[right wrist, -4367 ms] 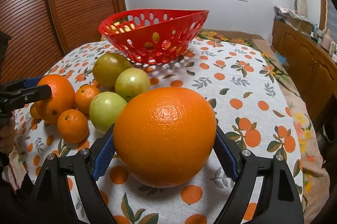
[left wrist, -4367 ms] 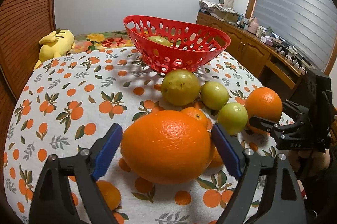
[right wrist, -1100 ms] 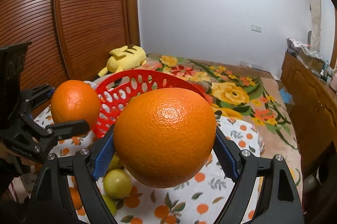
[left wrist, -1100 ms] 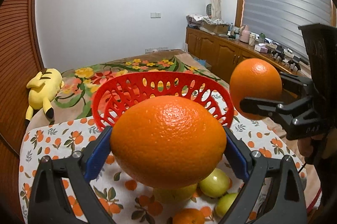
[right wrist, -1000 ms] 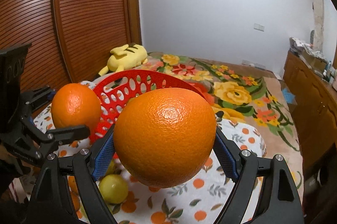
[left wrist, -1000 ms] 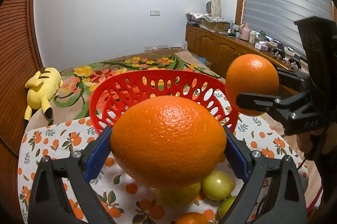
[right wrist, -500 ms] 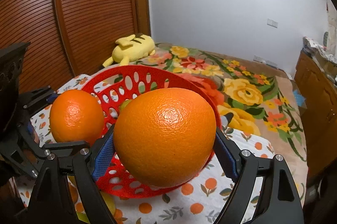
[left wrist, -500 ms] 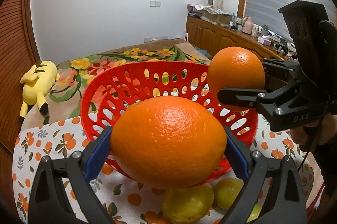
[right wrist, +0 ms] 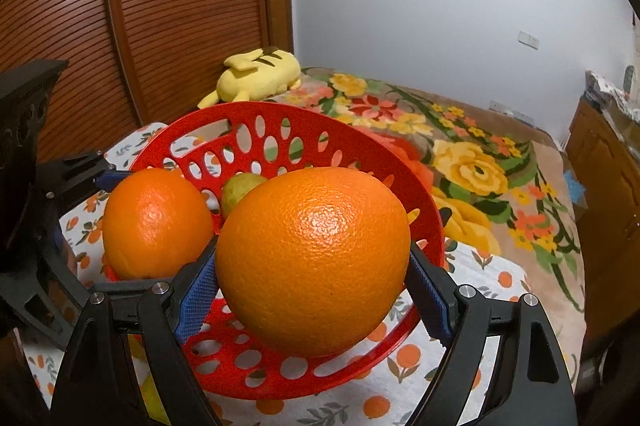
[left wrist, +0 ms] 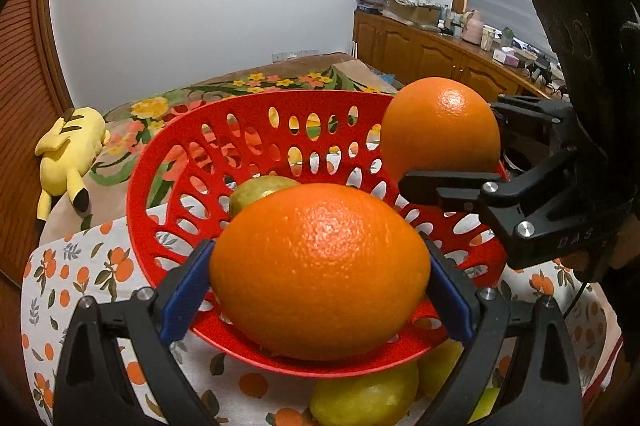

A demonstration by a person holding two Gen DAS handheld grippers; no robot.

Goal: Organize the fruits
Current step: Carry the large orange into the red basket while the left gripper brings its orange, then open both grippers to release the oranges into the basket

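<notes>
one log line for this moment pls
left gripper: holds orange | right gripper: holds orange | both over red basket

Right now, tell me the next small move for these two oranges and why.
Probably lower both a little, then open. The left gripper holds one orange and the right gripper holds another orange, both over the red basket, where a green fruit already lies.
</notes>
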